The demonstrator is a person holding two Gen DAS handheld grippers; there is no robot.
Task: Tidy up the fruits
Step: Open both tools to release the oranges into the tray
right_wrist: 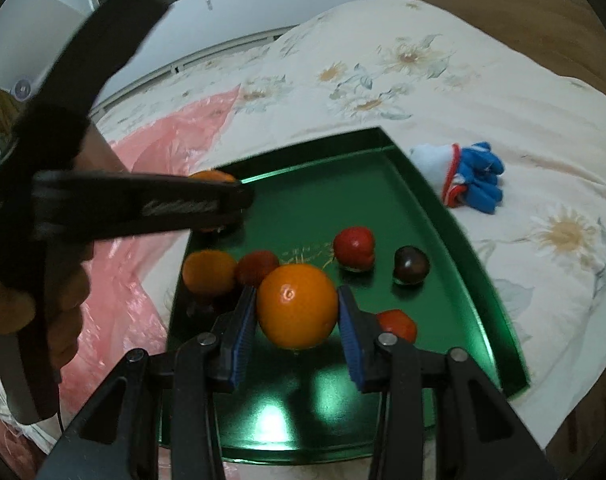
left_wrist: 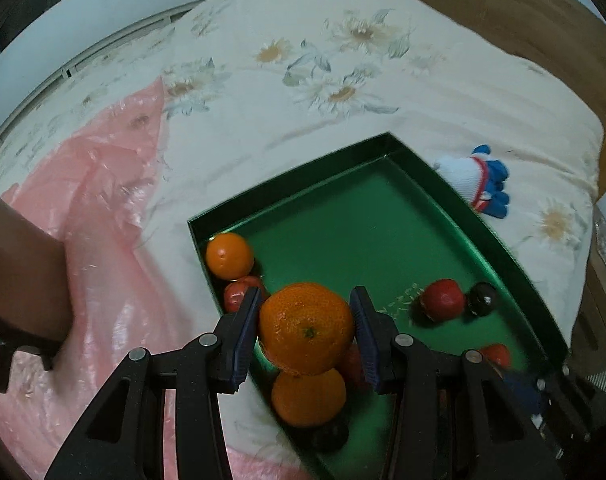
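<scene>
Both grippers carry fruit over a shallow green tray (left_wrist: pixel 483 220) that lies on a flowered bedspread (left_wrist: pixel 343 60). The left gripper (left_wrist: pixel 306 326) has its blue pads pressed against the sides of a dimpled orange (left_wrist: pixel 306 328), jaws about as wide as the fruit, low in the middle of its frame. Below it sits a second orange (left_wrist: pixel 307 398), and another orange (left_wrist: pixel 229 255) rests in the tray's left corner beside a red fruit (left_wrist: pixel 239 294). The right gripper (right_wrist: pixel 297 310) likewise clamps a smooth orange (right_wrist: pixel 297 306) between its pads, above the tray floor. In that view a red fruit (right_wrist: pixel 354 248) and a dark one (right_wrist: pixel 411 266), perhaps a plum, lie apart to the right. A blue and white glove (right_wrist: pixel 463 178) lies just beyond the tray's right rim, and pink plastic sheeting (left_wrist: pixel 103 200) spreads at left.
</scene>
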